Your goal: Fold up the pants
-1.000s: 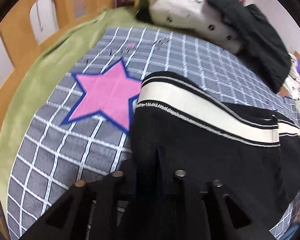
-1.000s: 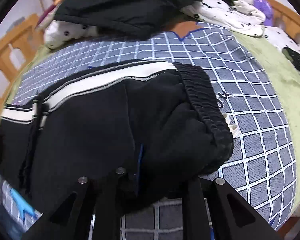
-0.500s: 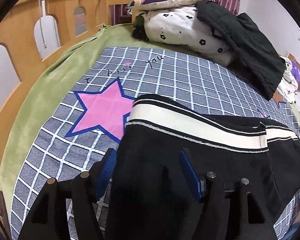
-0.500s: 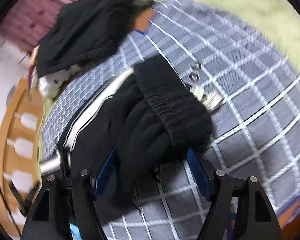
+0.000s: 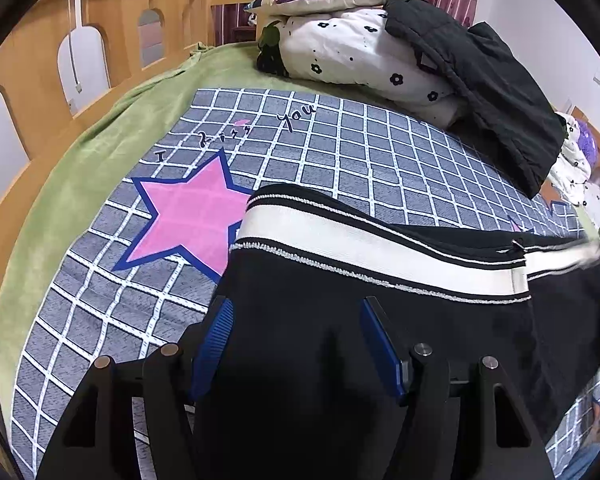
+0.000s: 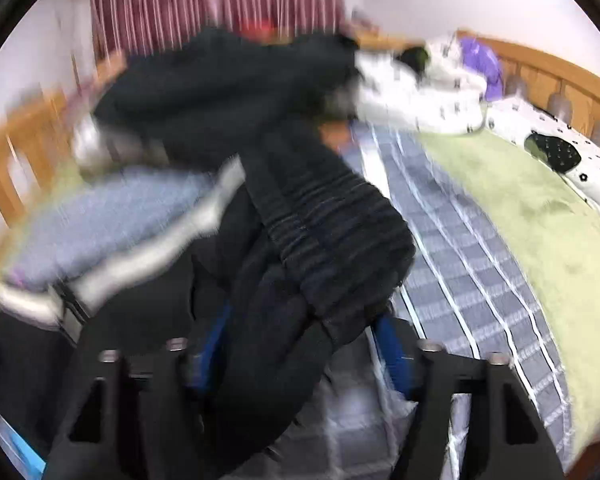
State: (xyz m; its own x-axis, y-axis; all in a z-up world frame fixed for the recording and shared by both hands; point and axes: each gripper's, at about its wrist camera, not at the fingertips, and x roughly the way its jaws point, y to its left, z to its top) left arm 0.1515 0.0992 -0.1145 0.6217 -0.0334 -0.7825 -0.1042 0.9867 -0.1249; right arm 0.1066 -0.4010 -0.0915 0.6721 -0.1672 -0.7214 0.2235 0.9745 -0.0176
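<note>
Black pants (image 5: 420, 332) with a white side stripe (image 5: 360, 248) lie folded on a grey checked blanket (image 5: 380, 152). My left gripper (image 5: 296, 340) is open low over the pants' near left end. Its blue pads (image 5: 216, 340) stand wide apart, with black cloth lying between and under them. In the blurred right wrist view the elastic waistband (image 6: 332, 232) is bunched up between the blue pads of my right gripper (image 6: 300, 344). Those jaws are closing but still stand wide, and I cannot see them pinching the cloth.
A pink star (image 5: 188, 216) is printed on the blanket beside the pants. Folded bedding (image 5: 360, 52) and a black jacket (image 5: 492, 92) are piled at the far end. A green sheet (image 6: 540, 220) and a wooden rail (image 5: 40, 60) border the bed.
Both grippers were shut on the black cloth and have opened wide. The right wrist view has swung and blurred, and the waistband now sits bunched between its pads.
</note>
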